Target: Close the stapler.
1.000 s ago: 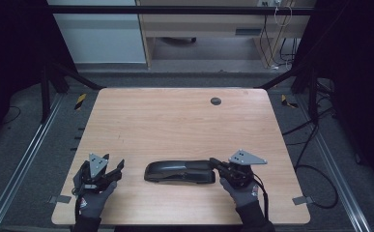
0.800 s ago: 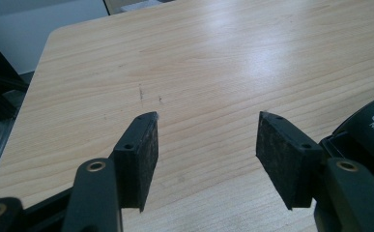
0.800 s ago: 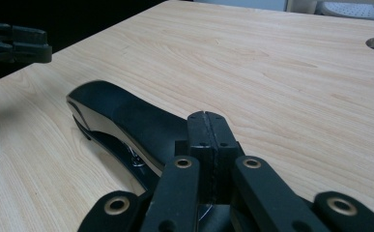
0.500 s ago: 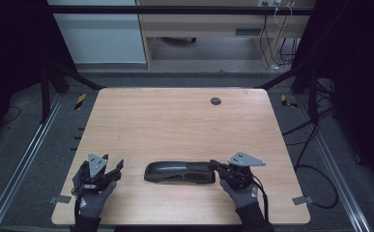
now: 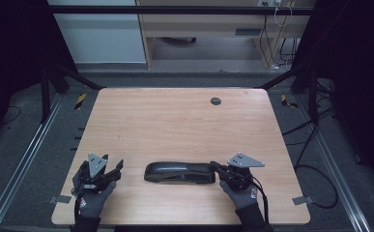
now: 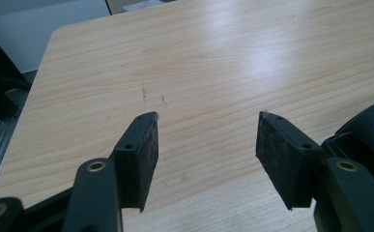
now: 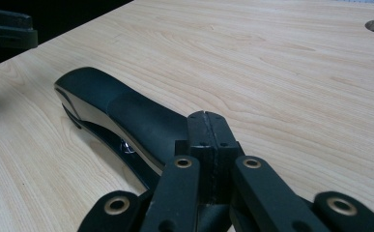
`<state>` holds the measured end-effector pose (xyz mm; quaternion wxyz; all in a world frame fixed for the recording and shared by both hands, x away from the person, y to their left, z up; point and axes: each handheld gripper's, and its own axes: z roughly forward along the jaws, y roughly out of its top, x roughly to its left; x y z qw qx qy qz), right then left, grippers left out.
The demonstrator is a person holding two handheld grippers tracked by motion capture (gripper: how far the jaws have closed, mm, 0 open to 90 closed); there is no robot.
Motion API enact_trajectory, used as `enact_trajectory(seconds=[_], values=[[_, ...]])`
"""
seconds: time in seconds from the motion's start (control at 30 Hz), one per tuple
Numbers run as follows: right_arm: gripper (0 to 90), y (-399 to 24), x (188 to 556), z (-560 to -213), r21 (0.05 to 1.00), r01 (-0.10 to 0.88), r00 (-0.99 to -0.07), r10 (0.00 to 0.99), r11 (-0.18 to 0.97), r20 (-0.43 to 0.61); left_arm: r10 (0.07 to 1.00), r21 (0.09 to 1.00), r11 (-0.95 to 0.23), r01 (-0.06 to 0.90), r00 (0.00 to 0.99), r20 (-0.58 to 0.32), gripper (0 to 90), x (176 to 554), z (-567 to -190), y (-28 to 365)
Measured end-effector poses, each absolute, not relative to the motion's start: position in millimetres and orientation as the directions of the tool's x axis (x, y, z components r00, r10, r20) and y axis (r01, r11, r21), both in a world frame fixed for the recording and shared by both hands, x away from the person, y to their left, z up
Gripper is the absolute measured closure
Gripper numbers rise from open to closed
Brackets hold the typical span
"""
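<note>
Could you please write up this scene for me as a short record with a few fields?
surface: wooden table
object: black stapler, lying flat near the front edge
left claw: open, nothing between the pads, left of the stapler
right claw: shut, tips at the stapler's right end; contact unclear
other: round dark grommet near the far edge

Black stapler (image 5: 179, 172) flat, near table edge

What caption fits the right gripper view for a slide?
Shut right gripper resting its jaw tips on the rear of a black stapler on the wooden table.
</note>
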<state>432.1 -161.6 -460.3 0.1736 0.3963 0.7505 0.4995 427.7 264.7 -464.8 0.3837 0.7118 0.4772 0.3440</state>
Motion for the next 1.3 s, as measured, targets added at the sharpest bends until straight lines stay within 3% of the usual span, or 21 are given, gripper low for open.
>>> enact_trajectory(seconds=[1.3], values=[[90.0,-160.5,428.1,-464.5,0.904,0.389,-0.619,0.777,0.176,0.115,0.945,0.871,-0.25,0.423,0.302,0.125,40.5,428.5,-465.9,266.9]])
